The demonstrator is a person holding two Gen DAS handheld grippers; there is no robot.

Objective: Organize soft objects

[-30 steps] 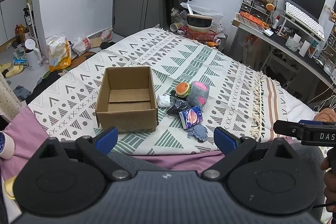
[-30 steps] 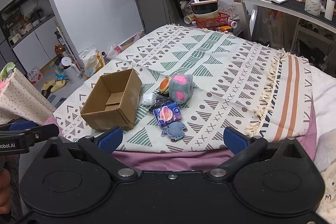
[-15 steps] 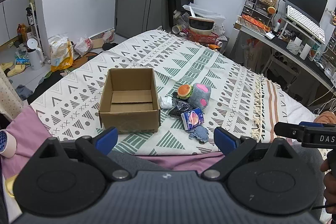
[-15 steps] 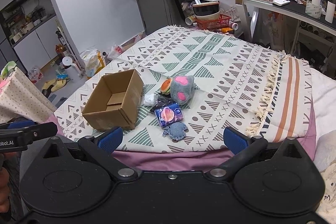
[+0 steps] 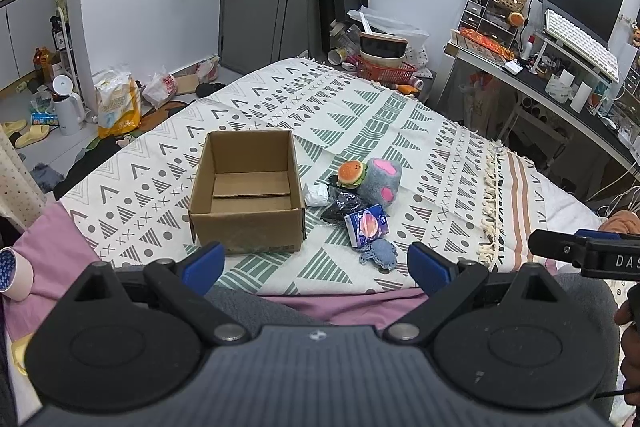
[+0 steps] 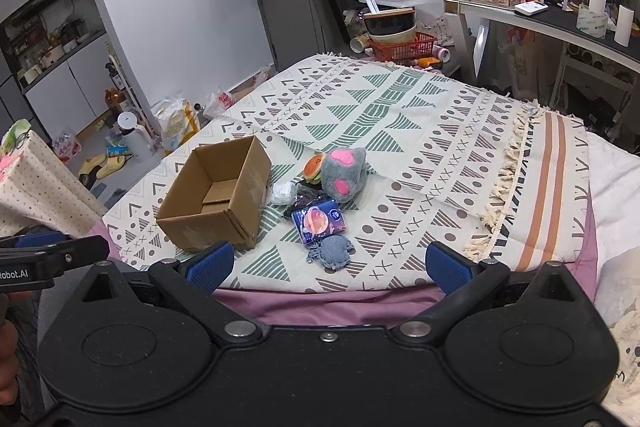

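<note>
Both tools, the left tool (image 5: 313, 263) and right tool (image 6: 328, 263), hang wide and empty near the bed's edge. The soft objects (image 6: 324, 203) lie clustered just beside the empty cardboard box (image 5: 246, 193). Best to take the nearest blue plush (image 6: 332, 251) first, pinching its middle squarely before lifting.

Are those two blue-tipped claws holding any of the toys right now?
No. The left gripper and right gripper are both open and hold nothing; the soft things lie on the bed beside the box.
</note>
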